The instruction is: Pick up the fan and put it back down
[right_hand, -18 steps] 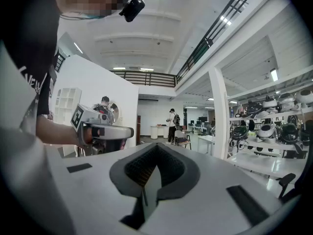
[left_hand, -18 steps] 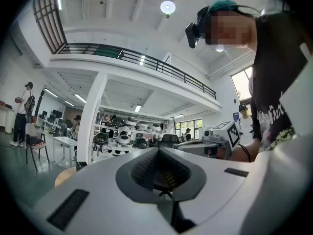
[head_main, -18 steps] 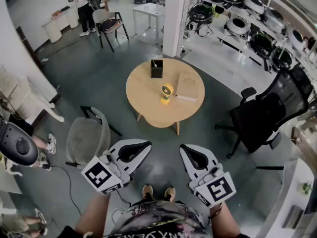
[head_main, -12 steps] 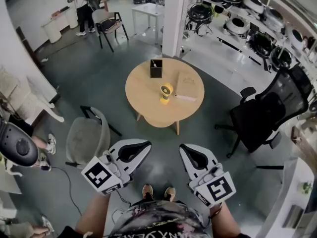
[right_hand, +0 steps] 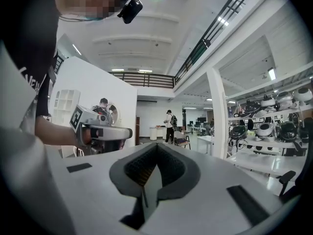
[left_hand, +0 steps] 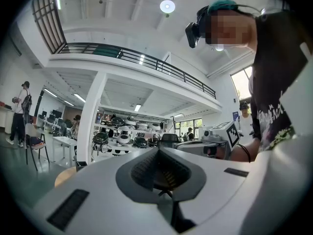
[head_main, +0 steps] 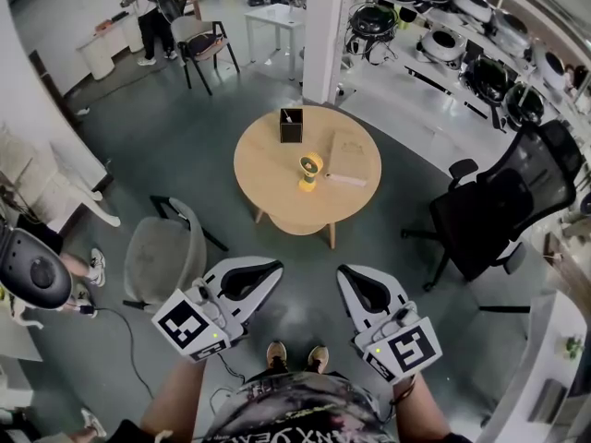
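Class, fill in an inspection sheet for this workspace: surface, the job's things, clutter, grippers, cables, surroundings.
Surface: round wooden table, ahead of the person, out past both grippers.
Job's things: yellow fan upright near the table's middle, untouched.
Clutter: black box on the fan's far side; book lying to the fan's right.
Grippers: left gripper and right gripper both shut and empty, held over the floor short of the table.
Cables: black cable on the floor at the left.
Surroundings: grey chair, black office chair, white pillar, a person at the back.

Box (head_main: 292, 126) behind fan (head_main: 310, 171), book (head_main: 350, 160) beside
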Demonstrator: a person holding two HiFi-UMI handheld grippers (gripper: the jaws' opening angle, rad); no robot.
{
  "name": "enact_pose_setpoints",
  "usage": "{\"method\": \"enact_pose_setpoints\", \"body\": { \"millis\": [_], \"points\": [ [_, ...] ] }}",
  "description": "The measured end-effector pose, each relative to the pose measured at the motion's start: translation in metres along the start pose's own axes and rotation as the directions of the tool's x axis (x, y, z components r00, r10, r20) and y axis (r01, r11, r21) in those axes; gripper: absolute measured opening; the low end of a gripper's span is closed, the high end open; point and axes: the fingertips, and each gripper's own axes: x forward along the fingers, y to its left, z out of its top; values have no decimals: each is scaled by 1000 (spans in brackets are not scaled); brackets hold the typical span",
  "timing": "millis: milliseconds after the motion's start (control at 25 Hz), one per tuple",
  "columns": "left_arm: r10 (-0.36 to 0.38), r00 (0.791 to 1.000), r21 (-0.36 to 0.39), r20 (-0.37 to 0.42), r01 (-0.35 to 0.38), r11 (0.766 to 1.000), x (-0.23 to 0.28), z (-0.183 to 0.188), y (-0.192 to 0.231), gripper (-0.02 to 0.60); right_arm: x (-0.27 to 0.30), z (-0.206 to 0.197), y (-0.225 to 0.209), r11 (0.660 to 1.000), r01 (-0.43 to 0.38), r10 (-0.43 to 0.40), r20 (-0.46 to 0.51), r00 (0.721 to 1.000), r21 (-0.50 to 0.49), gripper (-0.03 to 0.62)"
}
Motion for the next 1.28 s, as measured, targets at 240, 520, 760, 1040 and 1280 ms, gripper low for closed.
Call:
{"method": "enact_pose_setpoints", "body": {
  "millis": [240,520,760,1040,1280],
  "points": [
    [1,1000,-1,2,-1,1000,1,1,1,18,1,1,-2,1000,9,-9,-2,1000,-2,3],
    [5,1000,1,7,-5,1000,1,-1,0,18,-1,-3,-4,1000,23,-23,-3,1000,-6,3],
    [5,1000,-3,4,-5,1000,2,-2,-2,18,-3,-4,-3,1000,21,-21,5,1000,0,3],
    [5,1000,-7,6,-5,1000,3,-3,-1,18,-3,-3,-3,1000,17,-17,16,1000,0,5],
    [8,1000,-12,7,-8,1000,3,-3,1,18,-3,-1,1,1000,-5,5,21,1000,-3,60]
  ]
}}
